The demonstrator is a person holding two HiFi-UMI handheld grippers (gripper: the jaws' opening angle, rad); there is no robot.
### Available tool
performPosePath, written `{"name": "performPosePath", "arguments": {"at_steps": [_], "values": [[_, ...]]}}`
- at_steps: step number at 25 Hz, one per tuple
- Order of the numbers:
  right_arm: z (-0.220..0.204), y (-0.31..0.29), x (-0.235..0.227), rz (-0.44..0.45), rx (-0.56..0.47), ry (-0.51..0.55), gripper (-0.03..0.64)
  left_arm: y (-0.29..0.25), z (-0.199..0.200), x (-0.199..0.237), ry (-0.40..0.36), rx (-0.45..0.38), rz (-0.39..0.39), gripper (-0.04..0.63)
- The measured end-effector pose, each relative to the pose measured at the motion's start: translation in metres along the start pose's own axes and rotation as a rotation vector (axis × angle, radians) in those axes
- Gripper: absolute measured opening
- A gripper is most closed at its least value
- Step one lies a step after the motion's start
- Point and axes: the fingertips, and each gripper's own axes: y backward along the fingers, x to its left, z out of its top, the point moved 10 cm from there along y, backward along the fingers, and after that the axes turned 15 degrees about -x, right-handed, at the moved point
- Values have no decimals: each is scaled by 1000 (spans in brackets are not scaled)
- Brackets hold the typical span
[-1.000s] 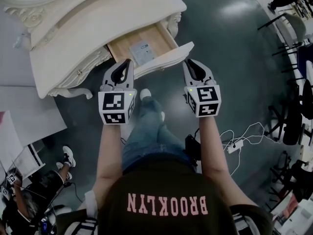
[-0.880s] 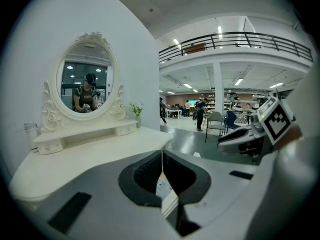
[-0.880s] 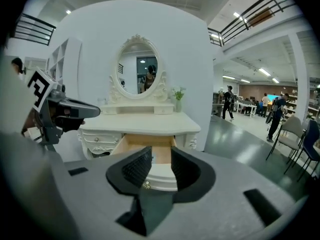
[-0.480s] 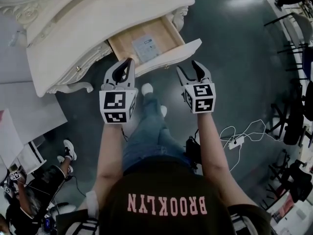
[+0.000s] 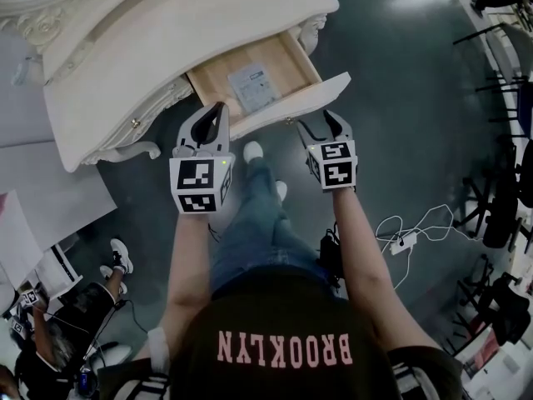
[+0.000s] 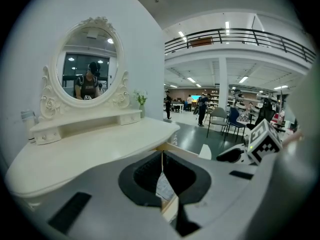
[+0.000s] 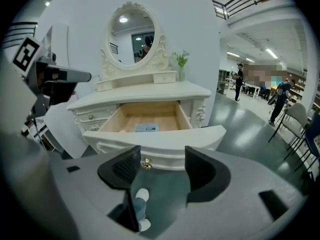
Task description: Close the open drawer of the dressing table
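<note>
The cream dressing table (image 5: 166,32) stands at the upper left of the head view, its drawer (image 5: 283,69) pulled out, a printed card (image 5: 250,86) on the wooden bottom. My left gripper (image 5: 218,108) is shut and empty, just short of the left end of the drawer front (image 5: 291,107). My right gripper (image 5: 318,123) hangs before the front's right part; its jaws have just been opening and hold nothing. In the right gripper view, the right gripper (image 7: 162,159) frames the brass knob (image 7: 146,163) on the drawer front (image 7: 165,141), untouched. The left gripper (image 6: 161,156) looks over the tabletop (image 6: 90,149).
An oval mirror (image 7: 132,31) rises at the table's back. On the dark floor lie a white cable and power strip (image 5: 401,244) at the right, with chairs (image 5: 500,65) beyond. White sheets (image 5: 42,198) and a seated person (image 5: 33,323) are at the left.
The right gripper went from shut to wide open and sank toward the drawer front. The left gripper sank a little, still shut. The drawer stays open.
</note>
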Motion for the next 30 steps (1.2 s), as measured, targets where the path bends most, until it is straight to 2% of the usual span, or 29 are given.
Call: {"name": "performPosePath", "arguments": {"at_steps": [5,13,30], "values": [[-13,-14,-1,-1,74,-4,250,-7,0,9,5,13,6,9],[-20,-34,-3,-41,123,-8,250,-14,-1,29,17,21,31,9],[-8,-70,-5,-55,154,-11,256,-44,-3,53,40,31,43,9]]}}
